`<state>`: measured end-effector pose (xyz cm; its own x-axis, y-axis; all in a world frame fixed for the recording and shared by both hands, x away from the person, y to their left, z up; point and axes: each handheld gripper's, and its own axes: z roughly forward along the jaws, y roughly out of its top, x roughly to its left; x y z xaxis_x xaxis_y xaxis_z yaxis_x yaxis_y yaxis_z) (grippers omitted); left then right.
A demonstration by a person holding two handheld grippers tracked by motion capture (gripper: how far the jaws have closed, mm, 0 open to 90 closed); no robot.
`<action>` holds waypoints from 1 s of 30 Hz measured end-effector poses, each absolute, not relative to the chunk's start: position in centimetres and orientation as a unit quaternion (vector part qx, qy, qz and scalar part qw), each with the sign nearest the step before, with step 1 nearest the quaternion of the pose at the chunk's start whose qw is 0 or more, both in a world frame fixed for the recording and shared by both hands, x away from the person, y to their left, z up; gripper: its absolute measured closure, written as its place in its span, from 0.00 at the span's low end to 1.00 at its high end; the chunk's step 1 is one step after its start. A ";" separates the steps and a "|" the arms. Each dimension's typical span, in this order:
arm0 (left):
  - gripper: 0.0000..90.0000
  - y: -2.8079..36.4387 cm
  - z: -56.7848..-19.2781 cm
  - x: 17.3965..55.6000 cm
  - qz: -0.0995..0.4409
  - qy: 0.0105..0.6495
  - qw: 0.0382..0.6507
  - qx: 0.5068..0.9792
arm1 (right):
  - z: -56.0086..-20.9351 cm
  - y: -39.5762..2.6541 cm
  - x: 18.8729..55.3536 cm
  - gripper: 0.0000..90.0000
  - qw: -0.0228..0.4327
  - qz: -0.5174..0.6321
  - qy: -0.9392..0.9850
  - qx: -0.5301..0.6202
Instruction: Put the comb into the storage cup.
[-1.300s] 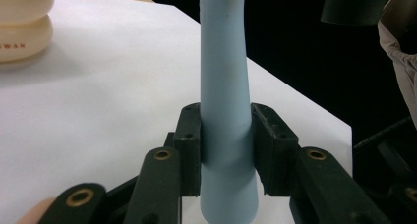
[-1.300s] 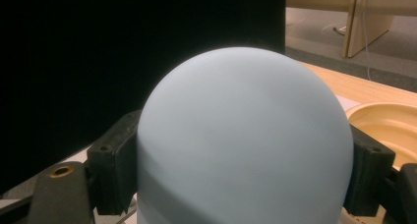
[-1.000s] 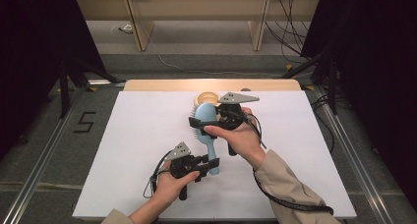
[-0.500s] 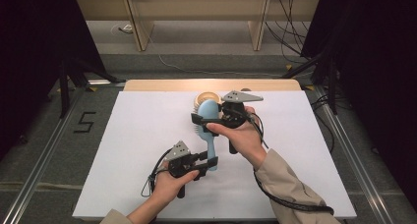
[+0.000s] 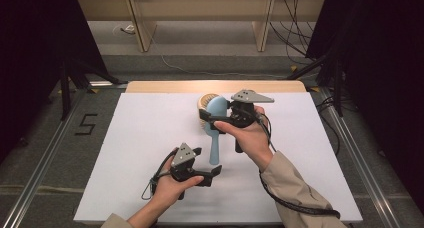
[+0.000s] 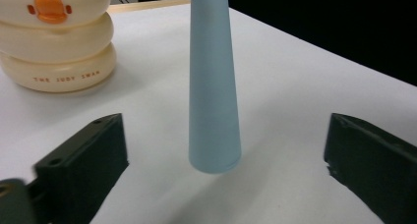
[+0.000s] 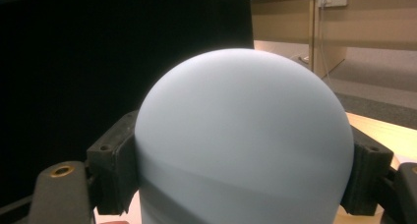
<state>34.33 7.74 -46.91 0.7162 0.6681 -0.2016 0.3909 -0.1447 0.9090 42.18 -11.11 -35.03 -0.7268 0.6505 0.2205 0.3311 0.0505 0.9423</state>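
Blue brush [image 5: 216,119]: head clamped by right gripper [image 5: 216,117], frame centre.
Left gripper [image 6: 223,157]: jaws spread around handle.
Cream stacked toy [image 6: 55,37]: upper left, behind.

The white bench [image 5: 125,153] is brightly and evenly lit from above, while the surroundings fall into darkness. In the right gripper view the pale blue brush [image 7: 243,140] is soft, with shading across its lower part.

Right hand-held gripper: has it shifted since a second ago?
Yes. In the high view the right hand-held gripper, shut on the blue brush, has drifted slightly right and toward the table's far wooden edge, carrying the brush head along.
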 end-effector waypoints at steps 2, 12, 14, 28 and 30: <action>0.00 7.9 -46.8 34.3 0.129 0.354 0.548 0.746 | -35.0 -11.2 42.2 0.23 0.136 0.598 0.711 0.343; 0.00 8.8 -46.5 34.2 0.145 0.353 0.541 0.749 | -35.0 -11.6 42.4 0.23 0.145 0.603 0.702 0.351; 0.00 9.1 -46.4 34.2 0.153 0.353 0.541 0.748 | -34.9 -11.6 42.4 0.23 0.146 0.600 0.706 0.348; 0.00 12.1 -45.9 33.4 0.192 0.362 0.535 0.739 | -35.0 -11.9 42.5 0.23 0.155 0.598 0.705 0.349; 0.00 12.6 -46.0 33.1 0.198 0.365 0.532 0.738 | -35.0 -11.9 42.6 0.23 0.155 0.599 0.704 0.348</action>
<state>33.13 12.57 -46.04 0.6561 0.7485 -0.0960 0.3278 -0.1681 0.9297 42.55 -11.90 -34.96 -0.7091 0.6766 0.1986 0.3049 0.0401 0.9515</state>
